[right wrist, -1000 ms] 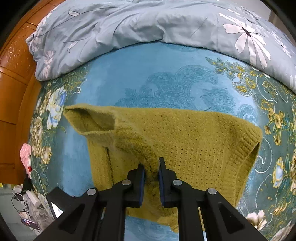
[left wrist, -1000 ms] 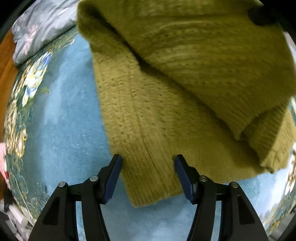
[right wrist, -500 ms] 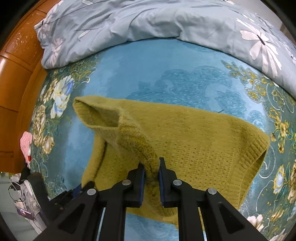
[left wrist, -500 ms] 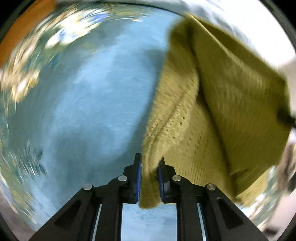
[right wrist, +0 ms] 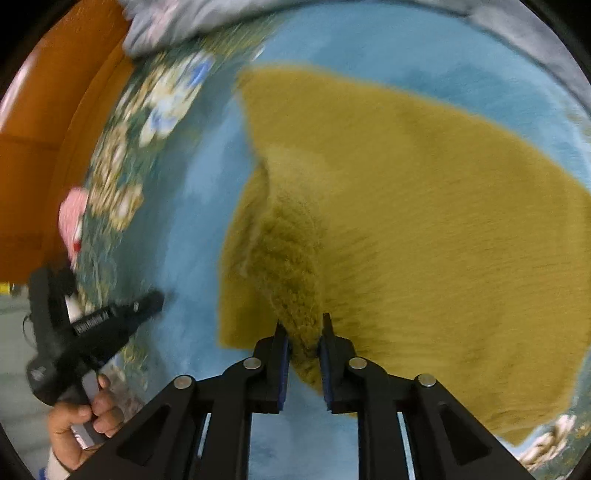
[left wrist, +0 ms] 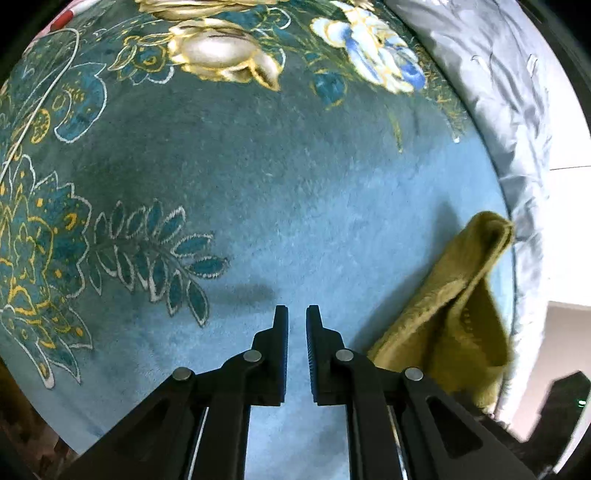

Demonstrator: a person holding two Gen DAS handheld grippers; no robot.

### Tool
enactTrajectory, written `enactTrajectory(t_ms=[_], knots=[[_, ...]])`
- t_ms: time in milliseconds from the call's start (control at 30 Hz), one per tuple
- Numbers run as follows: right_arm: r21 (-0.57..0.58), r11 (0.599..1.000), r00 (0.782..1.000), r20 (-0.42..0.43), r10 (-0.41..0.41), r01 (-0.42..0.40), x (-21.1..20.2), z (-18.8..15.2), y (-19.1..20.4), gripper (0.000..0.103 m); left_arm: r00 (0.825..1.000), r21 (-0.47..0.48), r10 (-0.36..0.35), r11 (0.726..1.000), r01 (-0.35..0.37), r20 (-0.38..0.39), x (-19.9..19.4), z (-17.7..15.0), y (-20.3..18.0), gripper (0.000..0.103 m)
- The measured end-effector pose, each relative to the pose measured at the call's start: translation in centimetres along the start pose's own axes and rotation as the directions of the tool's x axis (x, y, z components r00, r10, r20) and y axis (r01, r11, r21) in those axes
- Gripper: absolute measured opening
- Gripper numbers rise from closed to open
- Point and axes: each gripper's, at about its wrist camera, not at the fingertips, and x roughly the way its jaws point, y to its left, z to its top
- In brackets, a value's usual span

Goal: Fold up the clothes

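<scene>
An olive-green knitted sweater (right wrist: 424, 206) lies partly spread on the blue floral bedspread (right wrist: 207, 206). My right gripper (right wrist: 303, 328) is shut on a bunched fold of the sweater, which hangs from it. My left gripper (left wrist: 296, 314) is shut with nothing between its fingers, over bare bedspread (left wrist: 258, 192). A raised fold of the sweater (left wrist: 454, 314) stands to its right. The left gripper also shows in the right wrist view (right wrist: 147, 302), held by a hand at the lower left, away from the sweater. The right wrist view is blurred.
A grey floral duvet (left wrist: 517, 110) lies bunched along the far side of the bed; it also shows in the right wrist view (right wrist: 177, 29). An orange wooden panel (right wrist: 48, 129) borders the bed on the left. A pink item (right wrist: 72, 218) sits at the bed's left edge.
My left gripper closed on the sweater's edge, then let go and swung away to the left, shut and empty. My right gripper kept its hold and has lifted and turned the sweater.
</scene>
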Motion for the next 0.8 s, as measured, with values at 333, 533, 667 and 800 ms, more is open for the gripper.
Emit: enactTrajectory(t_ms=[333,533,667,800], knots=[[-0.086,0.991,0.995,-0.001,0.101,-0.101,-1.0,-1.0,1.9,0.061,0.987,-0.002,-0.153,0.988,0.153,-0.052,0.6,-0.8,-0.8,0.056],[0.177,0.982,0.995,0.091,0.043,-0.058,-4.3,-2.9,-6.6,0.061,0.97,0.097,-0.181,0.975,0.198,-0.161,2.7,-1.3,-3.7,0.063],[0.329,0.943,0.994,0.107,0.004,-0.04,-5.9,-5.6,-12.2,0.061,0.963,0.121,-0.169,0.973,0.197,-0.208,4.2,-1.9,-5.5,0.063],[0.413,0.91,0.993,0.111,-0.035,-0.014,-7.3,-9.2,-16.6,0.061,0.962,0.084,-0.162,0.979,0.184,-0.221,5.1,-2.1,-6.4,0.058]])
